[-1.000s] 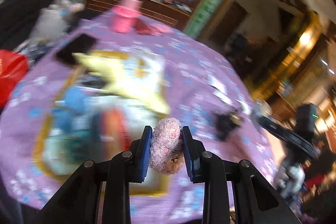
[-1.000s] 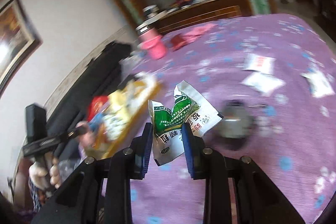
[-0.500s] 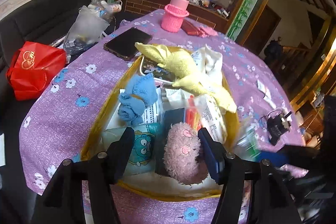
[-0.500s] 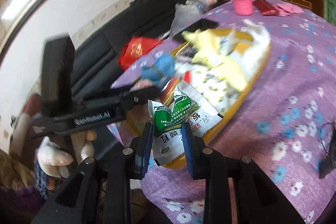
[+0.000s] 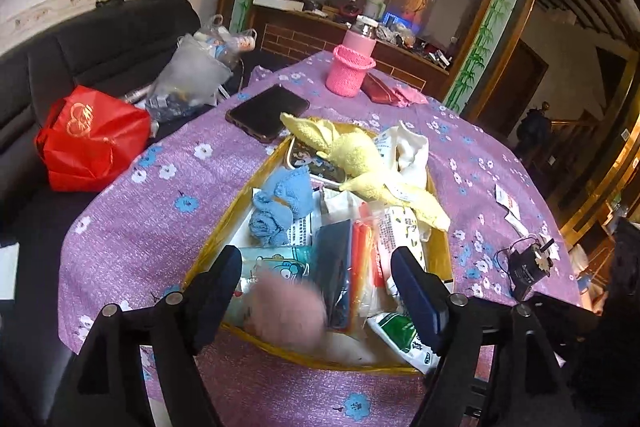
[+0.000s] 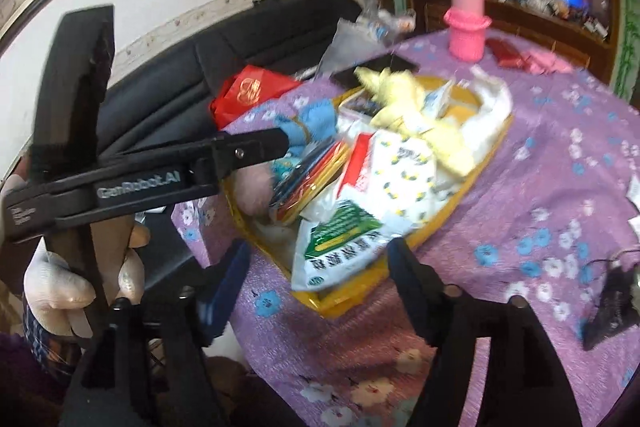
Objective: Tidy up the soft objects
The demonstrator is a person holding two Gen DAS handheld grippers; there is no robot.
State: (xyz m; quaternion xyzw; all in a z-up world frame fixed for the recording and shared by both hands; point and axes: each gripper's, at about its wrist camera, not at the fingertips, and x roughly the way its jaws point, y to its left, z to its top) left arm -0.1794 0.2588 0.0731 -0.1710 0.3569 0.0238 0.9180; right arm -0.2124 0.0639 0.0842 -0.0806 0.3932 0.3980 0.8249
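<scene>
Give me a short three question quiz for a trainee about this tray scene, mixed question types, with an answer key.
1. True or false: the left claw is clamped on the pink fuzzy toy.
2. Which item lies at the yellow tray's near edge, in front of the right claw? A) green-and-white packet B) red bag C) black phone
3. Fill in: the pink cup stands ___ the tray.

Key: 1 false, jaws open. 2 A. 3 outside.

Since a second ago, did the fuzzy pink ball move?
Yes. The pink ball left the left gripper, whose jaws have just been opening, and dropped into the yellow tray.
</scene>
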